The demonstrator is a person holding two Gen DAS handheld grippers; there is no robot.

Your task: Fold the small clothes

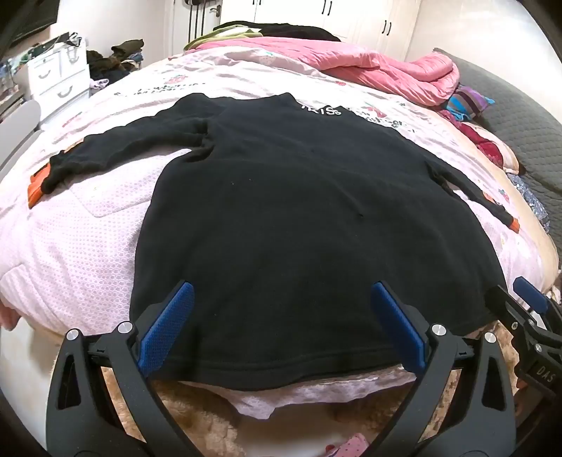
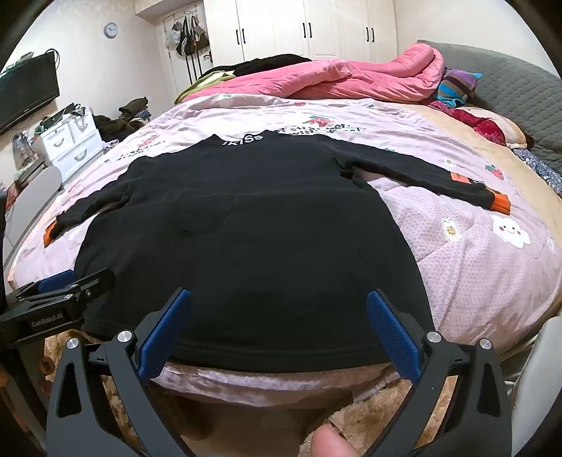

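Hanging over the near edge of the bed (image 1: 52, 267), the left gripper (image 1: 281, 298) has its blue fingers (image 1: 165, 327) spread wide, nothing pinched. The hem of the black sweater (image 1: 298, 211) lies between and just beyond the fingertips; whether the pads touch the cloth cannot be told. The right gripper (image 2: 279, 302) stands the same way over the hem further along, fingers (image 2: 393, 334) fully apart, empty. Each gripper shows at the edge of the other's view, beside the sweater's bottom corners.

The sweater lies flat and unfolded on a pale pink quilt (image 2: 456, 263), hem nearest, collar with white lettering (image 2: 246, 139) farthest. Both sleeves are stretched outward, each ending in an orange cuff (image 2: 500, 204).

Beyond the collar, a bright pink duvet (image 2: 351, 77) is bunched up, with dark clothes (image 2: 267, 63) piled behind it. White wardrobe doors (image 2: 316, 28) close the far wall; a white drawer unit (image 2: 70, 144) stands off to the left of the bed.
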